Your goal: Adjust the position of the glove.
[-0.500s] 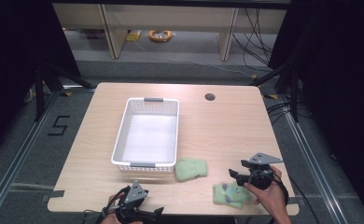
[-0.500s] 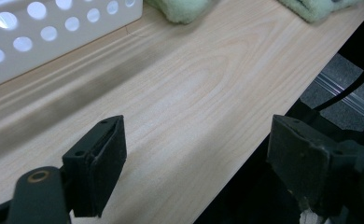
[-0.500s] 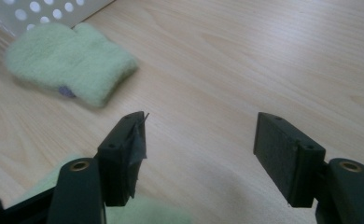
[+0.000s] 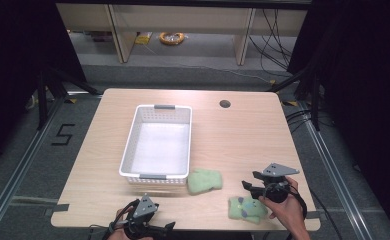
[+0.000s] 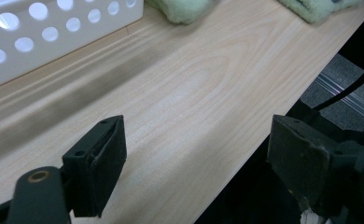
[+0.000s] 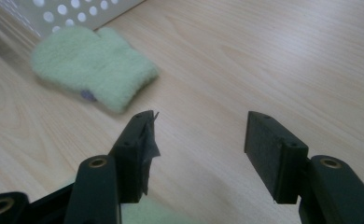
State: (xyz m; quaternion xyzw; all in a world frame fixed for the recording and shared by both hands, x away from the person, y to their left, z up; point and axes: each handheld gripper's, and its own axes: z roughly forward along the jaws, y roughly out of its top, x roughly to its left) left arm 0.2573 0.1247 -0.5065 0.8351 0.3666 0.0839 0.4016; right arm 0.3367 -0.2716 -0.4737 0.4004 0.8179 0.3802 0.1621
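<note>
Neither green mitten is in the basket [image 4: 133, 136] yet; both lie on the table [image 4: 243, 145]. The right gripper [image 4: 251, 188], jaws apart and empty, hovers over one mitten [image 4: 247, 209]; the other mitten [image 6: 94, 65] lies just ahead; the left gripper [image 4: 145, 225] gapes empty.

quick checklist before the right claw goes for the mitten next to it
1. Right claw open with nothing between its jaws: ok.
2. Near mitten lies flat on the table, close to the front edge, right by the right claw: ok.
3. Right claw lined up over that mitten: not ok; the right claw view looks past it toward the far mitten.
4. Far mitten apart from the near one, so no double pick: ok.
5. White basket upright with nothing in it, ready to receive: ok.
6. Left claw open, at the table's front edge, out of the way: ok.
</note>
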